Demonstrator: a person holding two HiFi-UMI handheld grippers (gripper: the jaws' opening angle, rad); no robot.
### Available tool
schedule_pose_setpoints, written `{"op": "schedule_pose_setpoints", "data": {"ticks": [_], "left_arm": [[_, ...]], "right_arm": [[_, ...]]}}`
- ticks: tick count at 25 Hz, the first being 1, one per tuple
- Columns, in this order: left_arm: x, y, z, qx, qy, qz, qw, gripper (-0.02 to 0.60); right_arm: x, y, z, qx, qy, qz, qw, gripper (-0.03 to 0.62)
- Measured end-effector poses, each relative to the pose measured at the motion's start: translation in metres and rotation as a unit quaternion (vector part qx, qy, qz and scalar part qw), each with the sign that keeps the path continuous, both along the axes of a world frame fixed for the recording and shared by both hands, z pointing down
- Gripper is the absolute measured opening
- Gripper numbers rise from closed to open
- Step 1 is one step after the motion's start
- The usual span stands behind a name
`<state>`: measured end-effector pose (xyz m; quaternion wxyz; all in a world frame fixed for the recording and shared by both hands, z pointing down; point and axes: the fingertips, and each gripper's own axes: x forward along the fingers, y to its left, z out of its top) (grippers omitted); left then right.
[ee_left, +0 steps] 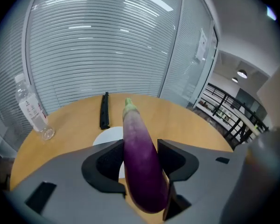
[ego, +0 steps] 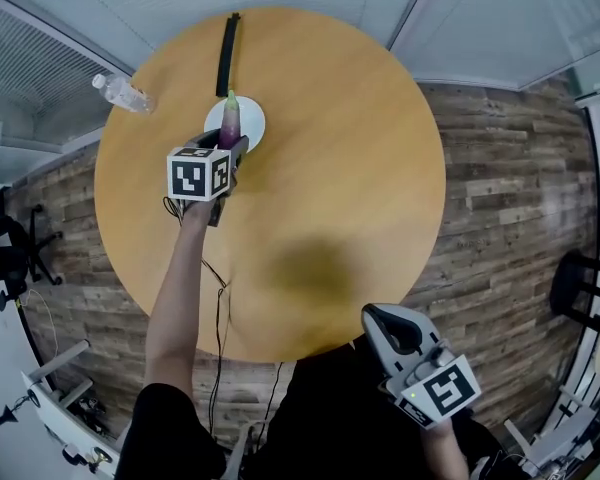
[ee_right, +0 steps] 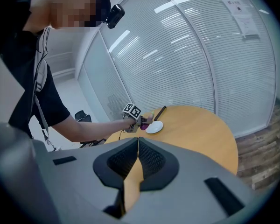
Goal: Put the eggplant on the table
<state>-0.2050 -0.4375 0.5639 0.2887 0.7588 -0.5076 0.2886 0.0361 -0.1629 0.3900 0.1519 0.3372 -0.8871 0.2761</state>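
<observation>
The long purple eggplant [ee_left: 139,162], pale green at its tip, is clamped in the jaws of the left gripper [ego: 230,151], over the small white round plate [ego: 250,123] on the round wooden table [ego: 350,178]. It seems clear of the plate. A black bar [ego: 226,53] and a clear plastic bottle [ego: 123,93] lie beyond. The right gripper [ee_right: 137,141], jaws together and empty, hangs by the table's near edge.
</observation>
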Motion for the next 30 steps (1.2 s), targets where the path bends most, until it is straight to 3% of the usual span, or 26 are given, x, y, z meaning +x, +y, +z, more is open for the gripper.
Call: {"op": "schedule_pose_setpoints", "data": {"ticks": [5, 12, 19, 22, 24, 30], "left_arm": [[-0.005, -0.014, 0.026, -0.03, -0.06, 0.046, 0.9967, 0.238], [-0.009, -0.028, 0.06, -0.065, -0.099, 0.08, 0.9898, 0.239], [-0.015, -0.043, 0.08, -0.061, -0.195, 0.127, 0.9705, 0.239], [-0.016, -0.045, 0.088, -0.06, -0.238, 0.154, 0.9571, 0.239], [-0.015, -0.045, 0.094, -0.067, -0.246, 0.165, 0.9528, 0.239], [-0.012, -0.048, 0.095, -0.07, -0.235, 0.167, 0.9549, 0.239]], "right_arm": [[-0.004, -0.007, 0.001, -0.002, 0.005, 0.0, 1.0, 0.017], [-0.007, -0.009, 0.006, -0.011, 0.013, 0.006, 1.0, 0.017], [-0.012, -0.013, 0.009, -0.013, 0.014, 0.007, 1.0, 0.017], [-0.014, -0.013, 0.012, -0.016, 0.014, 0.007, 1.0, 0.017], [-0.014, -0.013, 0.014, -0.018, 0.018, 0.006, 1.0, 0.017], [-0.012, -0.012, 0.017, -0.025, 0.018, 0.007, 0.999, 0.017]]}}
